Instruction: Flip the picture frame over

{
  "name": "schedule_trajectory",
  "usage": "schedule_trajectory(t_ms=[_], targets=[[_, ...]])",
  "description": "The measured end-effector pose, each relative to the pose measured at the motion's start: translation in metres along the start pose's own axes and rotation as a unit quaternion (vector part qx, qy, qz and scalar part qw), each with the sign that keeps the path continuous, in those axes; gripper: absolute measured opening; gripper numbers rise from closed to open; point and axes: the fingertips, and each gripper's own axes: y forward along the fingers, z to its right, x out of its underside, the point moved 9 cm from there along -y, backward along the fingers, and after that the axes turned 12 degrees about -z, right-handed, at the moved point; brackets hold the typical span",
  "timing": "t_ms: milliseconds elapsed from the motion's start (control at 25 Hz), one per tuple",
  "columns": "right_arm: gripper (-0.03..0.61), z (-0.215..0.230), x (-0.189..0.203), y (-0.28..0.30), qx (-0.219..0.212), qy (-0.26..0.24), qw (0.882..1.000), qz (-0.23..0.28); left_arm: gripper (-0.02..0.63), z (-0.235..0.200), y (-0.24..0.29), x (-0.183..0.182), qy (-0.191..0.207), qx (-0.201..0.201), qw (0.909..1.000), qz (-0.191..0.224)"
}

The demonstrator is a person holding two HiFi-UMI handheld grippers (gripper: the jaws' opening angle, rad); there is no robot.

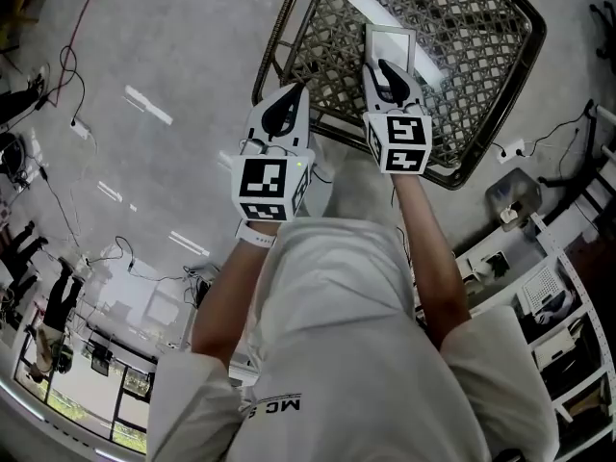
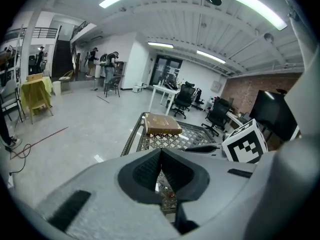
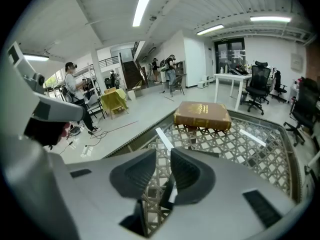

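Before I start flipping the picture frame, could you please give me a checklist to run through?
1. Frame located: the picture frame sits on the table, right at the tips of the right gripper. Ok.
2. Right gripper's jaws: a little apart, with the table's lattice showing through the gap. Ok.
3. Contact with the frame: cannot tell.
4. Which face of the frame is up: cannot tell.
5. Left gripper free to help: jaws together on nothing. Ok.
6. Book out of the way: it lies at the table's far end. Ok.
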Motion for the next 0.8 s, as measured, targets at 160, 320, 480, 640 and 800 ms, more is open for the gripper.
schedule_trajectory(t_ms=[160,320,480,640,800], targets=[[0.101,0.0,0.004,0.016,0.014,0.01,1.0,-0.025,0.025,-0.001,0.008,0.005,-0.004,0.003,1.0,-0.005],[0.109,0.0,0.008,0.032,0.01,0.034,0.999,-0.04,0.025,-0.005,0.014,0.006,-0.007,0.002,0.9999,-0.009],[0.109,0.005,0.013,0.04,0.023,0.037,0.997,-0.058,0.025,-0.005,0.014,0.007,-0.01,0.0,0.9999,-0.009],[0.109,0.007,0.017,0.05,0.024,0.043,0.996,-0.073,0.025,-0.008,0.015,0.009,-0.014,-0.002,0.9998,-0.013],[0.109,0.01,0.023,0.058,0.031,0.058,0.994,-0.09,0.025,-0.006,0.018,0.014,-0.015,0.003,0.9996,-0.022]])
